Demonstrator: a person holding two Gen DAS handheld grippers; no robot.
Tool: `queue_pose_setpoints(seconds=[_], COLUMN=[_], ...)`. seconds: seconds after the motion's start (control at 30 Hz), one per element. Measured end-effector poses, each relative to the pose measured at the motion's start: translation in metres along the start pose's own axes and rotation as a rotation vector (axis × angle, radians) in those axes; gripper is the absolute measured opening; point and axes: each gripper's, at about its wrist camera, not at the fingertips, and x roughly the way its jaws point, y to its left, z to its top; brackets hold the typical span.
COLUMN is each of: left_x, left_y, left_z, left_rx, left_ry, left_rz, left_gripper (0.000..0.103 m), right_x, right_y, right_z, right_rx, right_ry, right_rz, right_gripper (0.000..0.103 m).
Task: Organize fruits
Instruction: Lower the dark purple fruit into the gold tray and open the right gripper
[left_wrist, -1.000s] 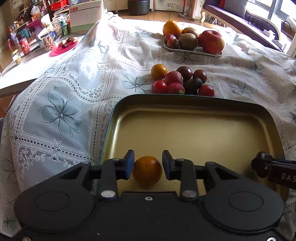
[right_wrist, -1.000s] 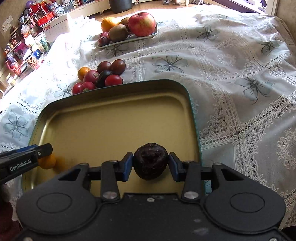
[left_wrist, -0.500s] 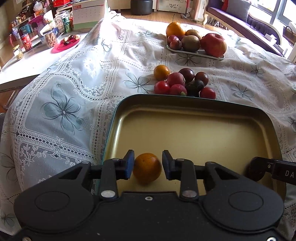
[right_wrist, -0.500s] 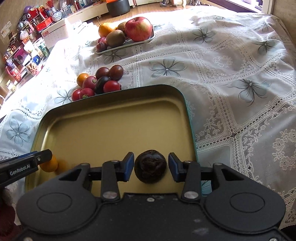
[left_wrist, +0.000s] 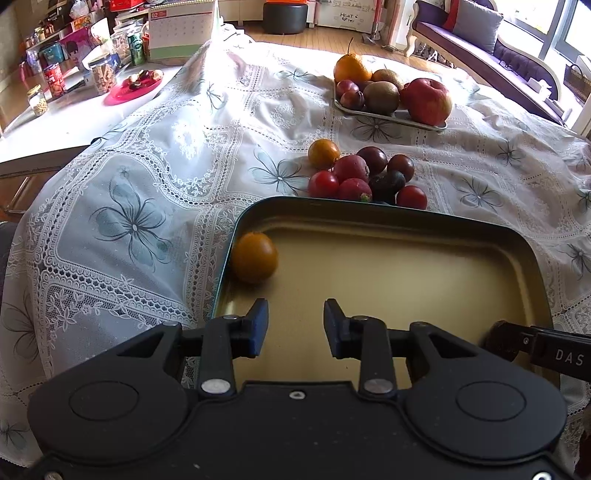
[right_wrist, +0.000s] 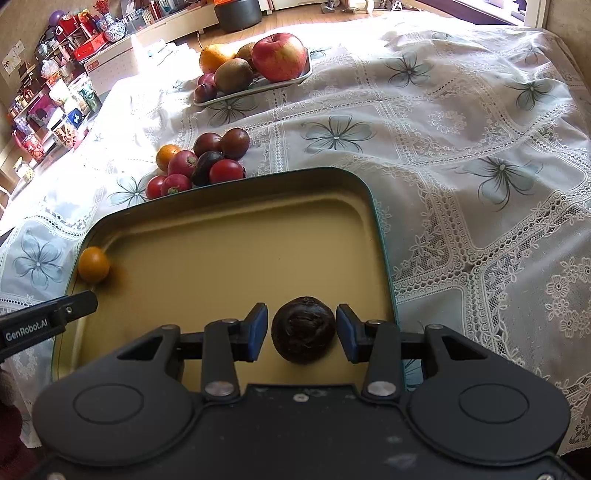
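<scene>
A gold metal tray (left_wrist: 406, 277) with a dark rim lies on the lace tablecloth. A small orange fruit (left_wrist: 255, 256) rests against the tray's left wall, ahead and left of my left gripper (left_wrist: 295, 326), which is open and holds nothing. My right gripper (right_wrist: 301, 328) is open too. A dark wrinkled fruit (right_wrist: 303, 328) sits on the tray floor (right_wrist: 240, 258) between its fingers, with a gap on each side. The orange fruit (right_wrist: 93, 264) also shows in the right wrist view, just beyond the left gripper's fingertip (right_wrist: 79, 304).
A pile of small red, dark and orange fruits (left_wrist: 365, 177) lies just past the tray's far rim. Farther back stands a plate (left_wrist: 424, 123) with an apple, kiwis, plums and an orange. A side table with jars and a red dish (left_wrist: 133, 88) is at the left.
The left gripper drew back and away from the orange fruit, which now lies by the tray's left wall. The right gripper opened wider and let go of the dark fruit.
</scene>
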Motion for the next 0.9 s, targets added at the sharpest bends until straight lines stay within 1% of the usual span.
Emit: queue_pose_setpoints(seconds=[0.63, 0.9], left_x=[0.004, 0.003], left_y=[0.005, 0.006], left_z=[0.002, 0.014], left_rx=[-0.014, -0.014], left_ry=[0.015, 0.013], left_rz=[0.002, -0.011], left_gripper=[0.041, 0.041], right_x=[-0.001, -0.006], right_y=[-0.001, 0.002], right_z=[0.001, 0.016], right_rx=[0.001, -0.001], right_ry=[0.0, -0.008], right_rz=[0.002, 0.024], right_gripper=[0.044, 0.044])
